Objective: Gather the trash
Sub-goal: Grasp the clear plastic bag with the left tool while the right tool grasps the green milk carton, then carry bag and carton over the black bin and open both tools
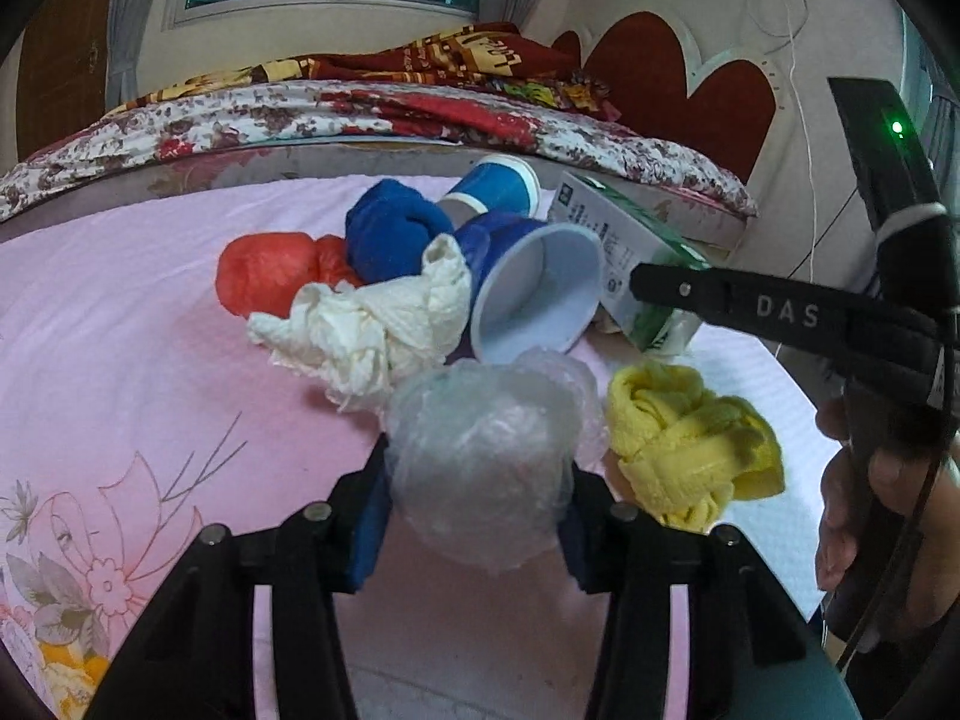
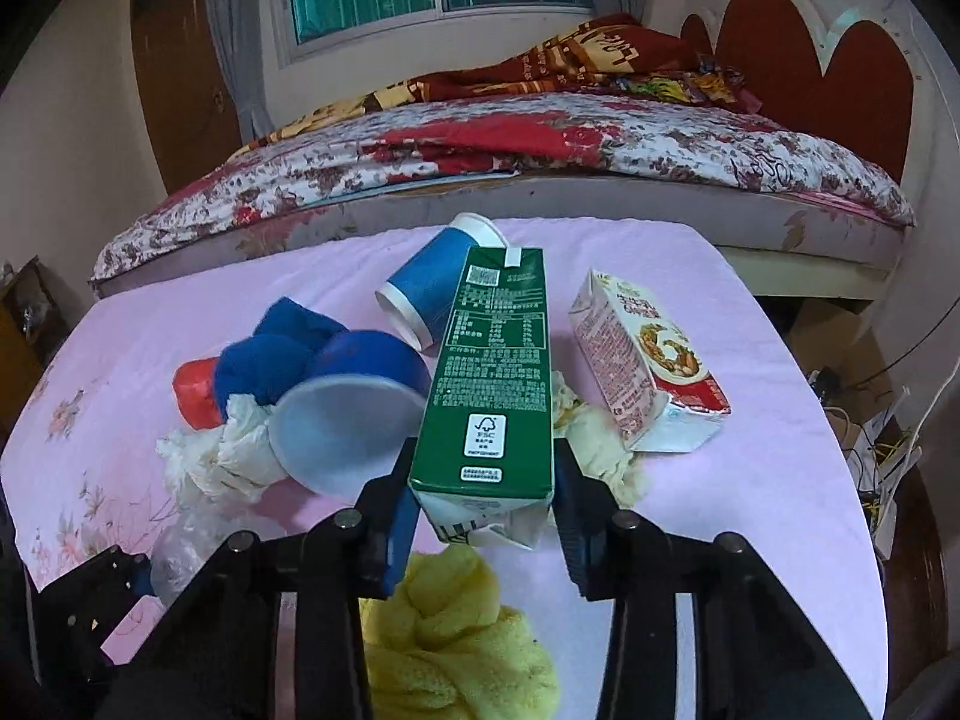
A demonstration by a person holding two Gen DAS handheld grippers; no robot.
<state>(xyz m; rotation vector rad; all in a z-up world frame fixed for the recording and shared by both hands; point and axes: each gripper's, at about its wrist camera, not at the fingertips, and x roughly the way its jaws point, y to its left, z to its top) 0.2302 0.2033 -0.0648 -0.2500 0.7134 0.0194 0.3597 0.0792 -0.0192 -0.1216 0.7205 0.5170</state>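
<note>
My left gripper (image 1: 477,480) is shut on a crumpled wad of clear plastic (image 1: 486,450) at the near side of the pile. In the right wrist view my right gripper (image 2: 483,480) is shut on the near end of a green milk carton (image 2: 492,360), which points away from me. The pile holds a white tissue (image 1: 366,330), a blue cup (image 1: 534,288) lying with its mouth toward me, a second blue cup (image 1: 498,186), a blue cloth ball (image 1: 390,234), a red wad (image 1: 264,273) and a knotted yellow cloth (image 1: 690,444).
Everything lies on a table under a pink flowered cloth (image 2: 750,480). A red and white carton (image 2: 648,372) lies to the right of the green one. Behind the table stands a bed (image 2: 540,144) with a flowered cover. A hand (image 1: 864,510) holds the right gripper's handle.
</note>
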